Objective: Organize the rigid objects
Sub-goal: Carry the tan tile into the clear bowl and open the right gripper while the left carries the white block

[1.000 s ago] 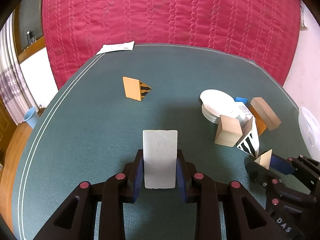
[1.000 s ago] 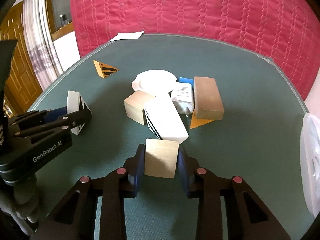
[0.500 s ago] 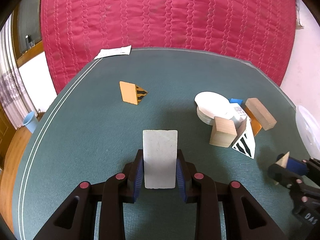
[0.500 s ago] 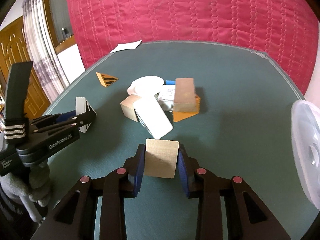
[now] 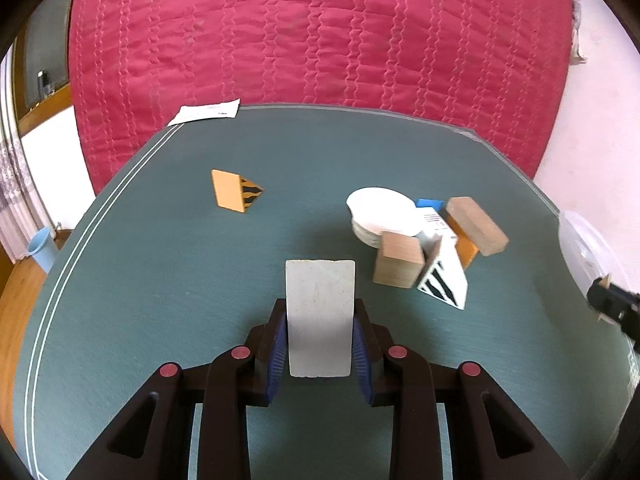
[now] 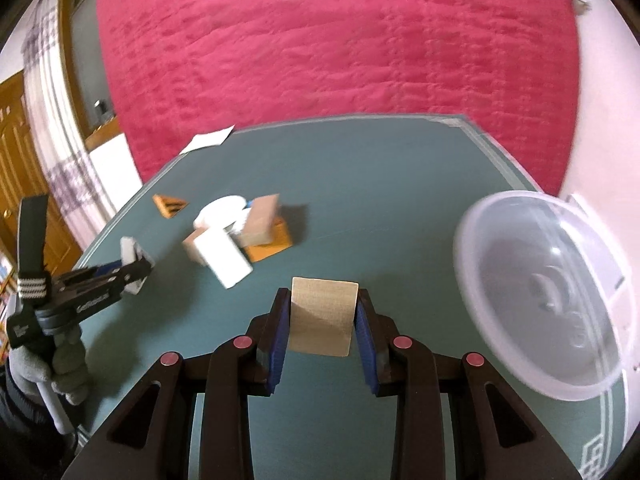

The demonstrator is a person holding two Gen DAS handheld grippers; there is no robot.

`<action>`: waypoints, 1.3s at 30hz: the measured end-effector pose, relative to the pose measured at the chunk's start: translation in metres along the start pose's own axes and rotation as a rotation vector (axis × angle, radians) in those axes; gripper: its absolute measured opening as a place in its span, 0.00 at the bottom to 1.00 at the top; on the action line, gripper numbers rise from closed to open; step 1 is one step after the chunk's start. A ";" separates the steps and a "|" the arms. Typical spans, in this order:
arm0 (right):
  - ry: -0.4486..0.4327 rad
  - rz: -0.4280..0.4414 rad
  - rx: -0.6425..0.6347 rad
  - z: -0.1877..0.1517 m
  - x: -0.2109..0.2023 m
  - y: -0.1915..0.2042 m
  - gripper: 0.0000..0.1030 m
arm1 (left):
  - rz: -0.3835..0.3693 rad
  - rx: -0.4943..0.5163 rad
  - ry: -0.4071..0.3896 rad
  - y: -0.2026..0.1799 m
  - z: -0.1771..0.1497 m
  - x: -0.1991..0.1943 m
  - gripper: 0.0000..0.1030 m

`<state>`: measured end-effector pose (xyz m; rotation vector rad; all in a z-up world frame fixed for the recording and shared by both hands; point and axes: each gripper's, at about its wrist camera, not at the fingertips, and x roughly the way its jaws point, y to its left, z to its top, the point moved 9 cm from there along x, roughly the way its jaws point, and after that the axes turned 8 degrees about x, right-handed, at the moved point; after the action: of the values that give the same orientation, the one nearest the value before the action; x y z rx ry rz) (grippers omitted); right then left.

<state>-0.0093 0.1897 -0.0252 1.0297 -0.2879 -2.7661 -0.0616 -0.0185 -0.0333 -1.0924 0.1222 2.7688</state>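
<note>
1. Risk: your right gripper (image 6: 322, 320) carries its wooden block (image 6: 323, 314) near the clear plastic bowl (image 6: 552, 292); a low approach could clip the rim.
2. Right tongs: clamped on that block, above the table (image 6: 380, 184).
3. Left gripper (image 5: 320, 334): clamped on the white block (image 5: 320, 316), above the table.

— How many wooden blocks (image 5: 398, 264) do you count?
— Three plain ones: two in the heap, one held. Two striped white prisms (image 5: 444, 280), one of them held. Two orange wedges (image 5: 234, 191).
— Dishes?
— One stack of white plates (image 5: 380, 210), one clear bowl (image 6: 544, 292).
— Anything else?
— One paper slip (image 5: 206, 112), and two grippers (image 5: 320, 316).
</note>
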 end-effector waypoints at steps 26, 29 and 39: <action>-0.094 -0.250 0.345 0.015 -0.046 -0.192 0.37 | -0.112 0.117 -0.018 -0.086 0.010 -0.021 0.30; -0.116 -0.257 0.360 0.015 -0.052 -0.198 0.42 | -0.127 0.137 -0.025 -0.098 0.015 -0.023 0.30; -0.178 -0.292 0.435 0.020 -0.069 -0.218 0.43 | -0.228 0.218 -0.045 -0.154 0.036 -0.028 0.30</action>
<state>0.0076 0.4180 -0.0197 0.9758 -0.8605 -3.1487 -0.0380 0.1348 0.0092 -0.9259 0.2689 2.5071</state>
